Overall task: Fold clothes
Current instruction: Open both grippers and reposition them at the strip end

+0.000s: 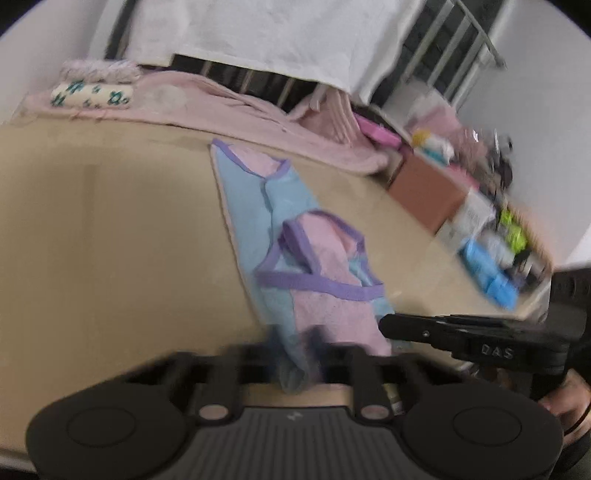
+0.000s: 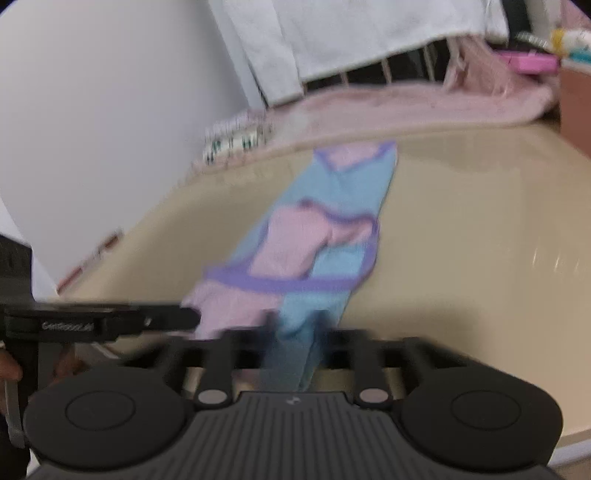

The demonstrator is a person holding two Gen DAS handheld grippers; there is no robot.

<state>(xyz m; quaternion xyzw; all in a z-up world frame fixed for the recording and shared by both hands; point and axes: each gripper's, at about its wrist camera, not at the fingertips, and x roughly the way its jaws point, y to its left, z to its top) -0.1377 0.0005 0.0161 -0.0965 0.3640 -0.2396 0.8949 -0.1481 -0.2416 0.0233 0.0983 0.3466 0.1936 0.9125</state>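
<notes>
your left gripper point(image 1: 295, 354) pinches the near hem of the blue-and-pink garment point(image 1: 280, 221), and your right gripper point(image 2: 295, 343) pinches it too (both views blurred); the rest trails away across the tan table point(image 1: 110, 221).

Pink blanket point(image 1: 229, 107), brown box point(image 1: 424, 188), white cloth point(image 1: 258, 33).

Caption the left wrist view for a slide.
Both grippers pinch the near edge of a blue-and-pink garment on a tan table.
</notes>
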